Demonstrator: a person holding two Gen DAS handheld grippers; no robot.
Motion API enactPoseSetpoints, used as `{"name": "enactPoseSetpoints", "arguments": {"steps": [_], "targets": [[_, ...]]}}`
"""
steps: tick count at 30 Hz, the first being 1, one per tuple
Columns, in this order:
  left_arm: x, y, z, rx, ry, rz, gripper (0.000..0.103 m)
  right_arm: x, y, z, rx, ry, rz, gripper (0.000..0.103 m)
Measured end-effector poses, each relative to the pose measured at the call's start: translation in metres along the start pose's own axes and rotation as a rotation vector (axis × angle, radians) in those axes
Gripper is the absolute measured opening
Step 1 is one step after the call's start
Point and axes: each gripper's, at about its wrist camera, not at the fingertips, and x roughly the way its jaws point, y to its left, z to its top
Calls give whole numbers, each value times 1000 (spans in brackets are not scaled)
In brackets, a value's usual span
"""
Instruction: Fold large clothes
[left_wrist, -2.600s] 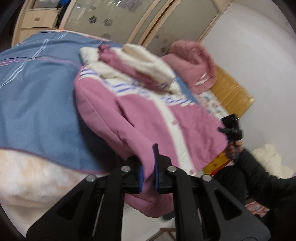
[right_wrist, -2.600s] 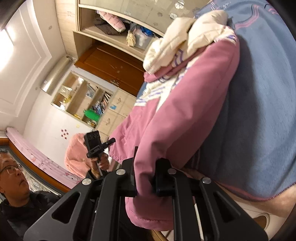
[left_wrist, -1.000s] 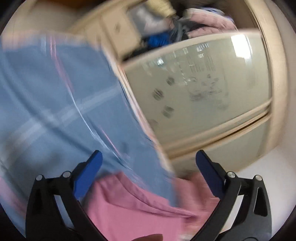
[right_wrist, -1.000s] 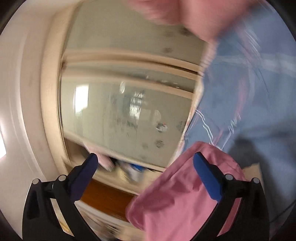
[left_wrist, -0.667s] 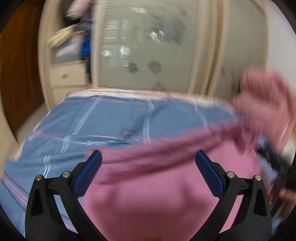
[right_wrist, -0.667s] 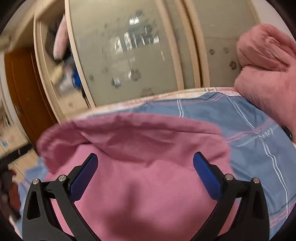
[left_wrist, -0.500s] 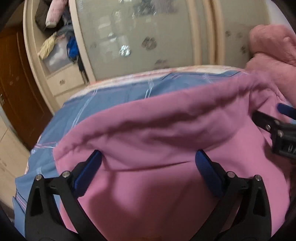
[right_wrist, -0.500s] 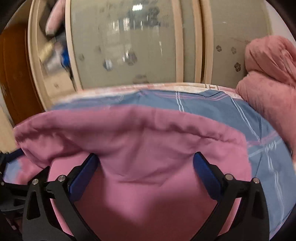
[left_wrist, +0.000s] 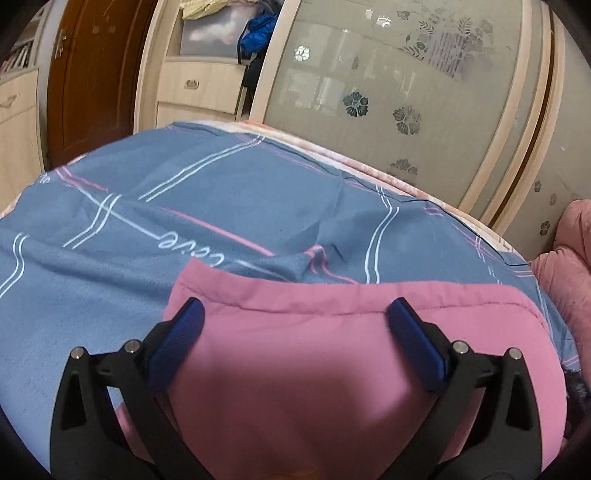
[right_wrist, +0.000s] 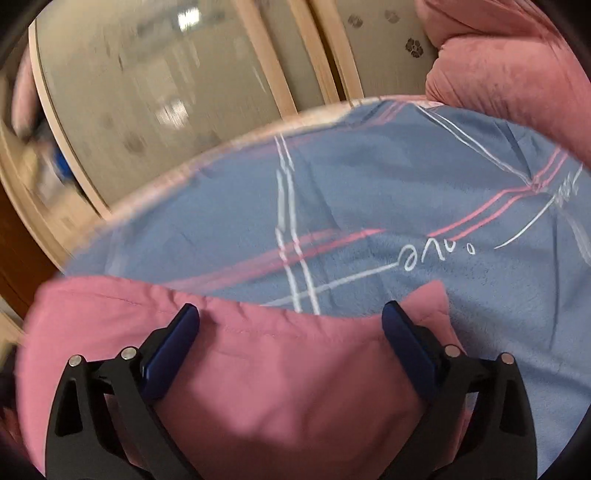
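A pink jacket (left_wrist: 314, 369) lies folded on the blue plaid bed cover (left_wrist: 221, 206), its folded edge facing the wardrobe. My left gripper (left_wrist: 295, 339) is open and empty just above the jacket, jaws wide apart. In the right wrist view the same pink jacket (right_wrist: 277, 376) lies under my right gripper (right_wrist: 291, 339), which is open and empty, its jaws spread over the fabric's far edge. The jacket's white and striped parts are hidden.
A wardrobe with frosted flower-print sliding doors (left_wrist: 388, 92) stands behind the bed. Drawers (left_wrist: 199, 88) and a brown wooden door (left_wrist: 96, 74) are at the left. A pink plush blanket (right_wrist: 517, 66) is piled at the bed's right end.
Both grippers earlier held the jacket's lower edge shut, then carried it over and let go. In the last half second both have drawn back; the jacket edge has settled flat.
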Motion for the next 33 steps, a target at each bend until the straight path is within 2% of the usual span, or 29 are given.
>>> {"name": "enactPoseSetpoints", "arguments": {"steps": [1,2,4,6,7,8,10,11,13,16,18,21,24,26,28,30,33], "targets": [[-7,5,3,-16,-2,-4,101,-17,-16,2,93,-38,56,102],[-21,10,4,-30,-24,11,101,-31,-24,6,148,-54,42,102],[-87,24,-3,-50,-130,50,101,-85,-28,4,188,-132,17,102],[-158,28,-25,35,-218,63,101,-155,-9,-15,72,-197,64,102],[-181,28,-35,86,-248,72,101,-186,4,-29,-2,-212,49,102],[-221,28,-58,176,-300,89,101,-217,17,-45,-77,-228,19,102],[-272,28,-93,284,-344,112,101,-278,42,-92,-240,-233,-77,102],[-294,29,-110,320,-349,128,101,-311,54,-122,-324,-224,-114,102],[-339,31,-148,354,-332,145,101,-351,64,-159,-405,-211,-148,102],[-388,26,-194,378,-258,138,101,-414,71,-220,-431,-255,-186,102],[-414,25,-226,372,-223,120,101,-440,68,-255,-443,-273,-203,102],[-440,27,-270,365,-210,105,101,-445,63,-275,-447,-234,-239,102],[-448,31,-299,372,-128,51,101,-447,61,-282,-421,-197,-241,102],[-452,29,-308,388,-99,25,101,-447,63,-285,-438,-183,-227,102],[-457,27,-313,404,-114,15,101,-450,67,-292,-448,-165,-217,102],[-462,30,-313,393,-130,10,101,-450,69,-298,-448,-132,-195,102],[-466,35,-307,351,-133,-8,101,-454,76,-305,-476,-130,-188,102]]}}
